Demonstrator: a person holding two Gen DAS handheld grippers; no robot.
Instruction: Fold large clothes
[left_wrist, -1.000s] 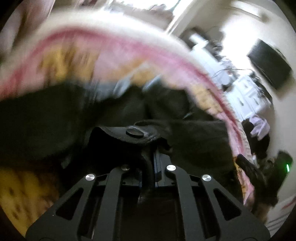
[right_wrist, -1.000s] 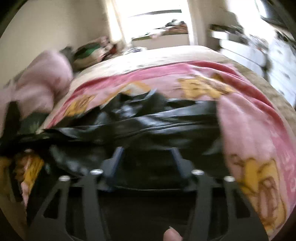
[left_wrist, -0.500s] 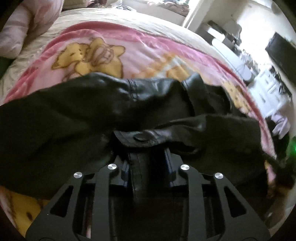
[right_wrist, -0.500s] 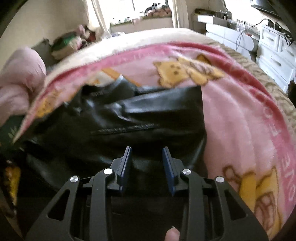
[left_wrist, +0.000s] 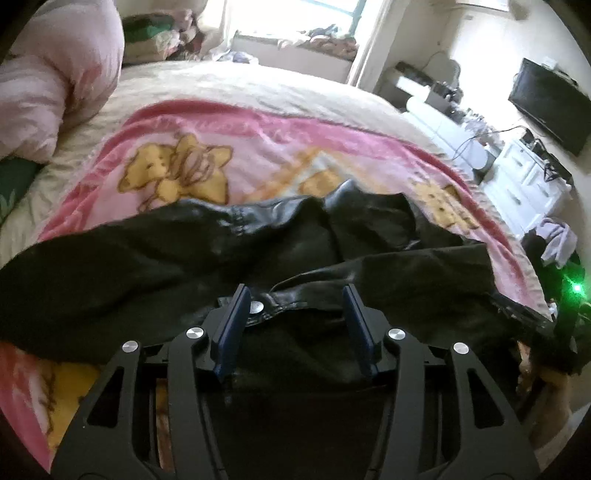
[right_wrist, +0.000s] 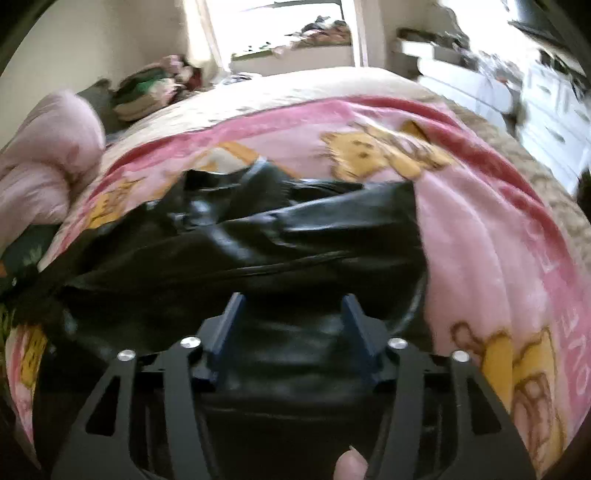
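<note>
Left wrist view shows your left gripper with its jaws just spread apart; half a second ago they pinched the snap tab of the black leather jacket, and now the pads stand clear on either side of it. Your right gripper has likewise just been opening, and the jacket's leather lies below and between its pads with nothing pressed. Both holds are let go, so the jacket rests on its own on the pink cartoon blanket, bunched and creased across the bed; I judge this fold laid down but untidy, with the next grab still to choose.

The jacket's far edge and collar lie toward the middle of the blanket, with bare blanket beyond to push or fold into. On the right the blanket's border runs near the bed edge, so keep folds inward. A pink duvet crowds the far left.
</note>
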